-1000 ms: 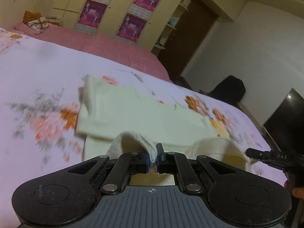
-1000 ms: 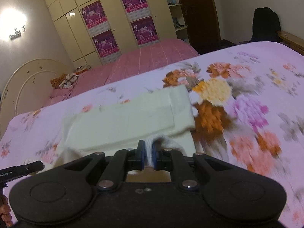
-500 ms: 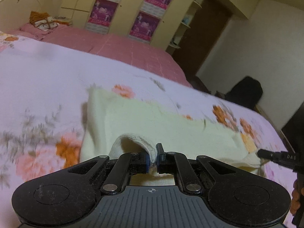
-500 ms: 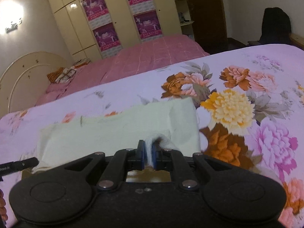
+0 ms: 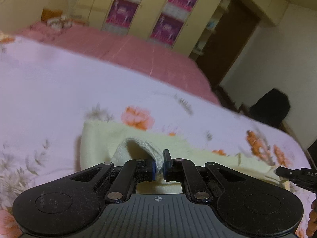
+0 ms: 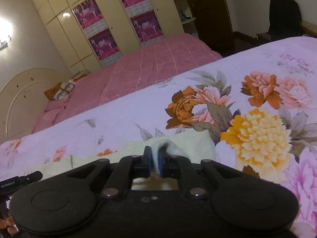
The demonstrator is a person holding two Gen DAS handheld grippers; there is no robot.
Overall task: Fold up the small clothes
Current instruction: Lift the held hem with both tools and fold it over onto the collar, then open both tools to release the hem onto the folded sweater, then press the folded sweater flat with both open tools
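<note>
Left wrist view: the left gripper (image 5: 159, 165) is pinching a ribbed edge of the cream garment (image 5: 111, 138), with the fabric looping up in a little arch just left of the blue pads. The rest of the garment lies flat on the floral bedspread (image 5: 49, 99), stretching off to the right where the tip of the right gripper (image 5: 293, 175) pokes in. Picture's a bit blurry. A pink bed (image 5: 122, 47) and a wardrobe with purple posters (image 5: 150, 13) sit behind

Right wrist view: right gripper (image 6: 155, 163) is clamped on a bunched fold of the same garment (image 6: 190, 142), which lies on the bedspread (image 6: 118, 119) just beside a big yellow flower print (image 6: 257, 136). Left gripper tip (image 6: 19, 181) shows at the far left edge
</note>
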